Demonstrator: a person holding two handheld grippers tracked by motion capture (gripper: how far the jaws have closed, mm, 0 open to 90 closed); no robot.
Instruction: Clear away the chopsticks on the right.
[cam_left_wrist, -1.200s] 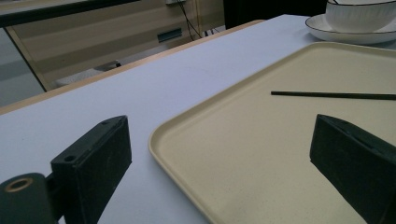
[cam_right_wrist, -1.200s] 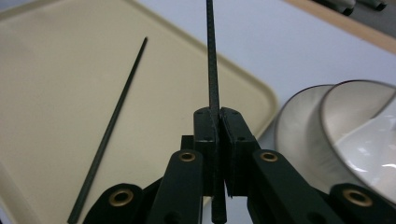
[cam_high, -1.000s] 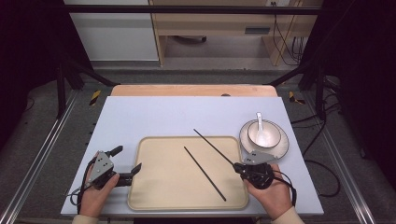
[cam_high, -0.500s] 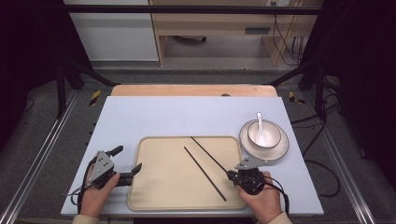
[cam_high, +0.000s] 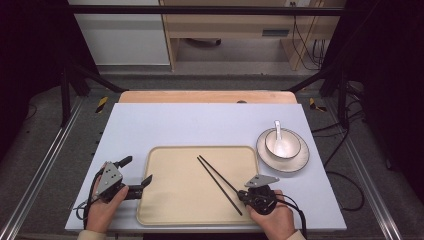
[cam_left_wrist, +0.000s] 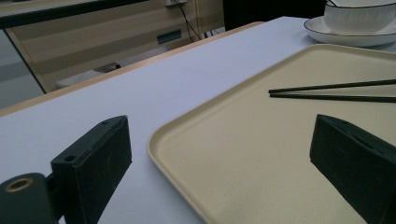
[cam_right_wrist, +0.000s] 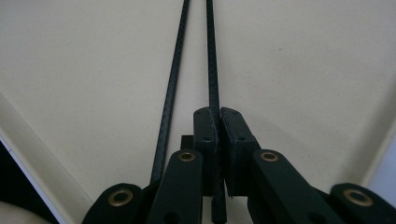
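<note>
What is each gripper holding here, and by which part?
The right gripper has its jaws shut on one chopstick near its near end; the other chopstick lies free on the tray. The left gripper is open, holding nothing.

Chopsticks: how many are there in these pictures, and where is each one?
2. One chopstick is clamped in the right gripper, reaching out over the beige tray. The other chopstick lies loose on the tray, just beside the first. None seems hidden.

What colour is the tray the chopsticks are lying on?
The tray is a plain pale beige, slightly speckled; the left gripper view shows it best.
</note>
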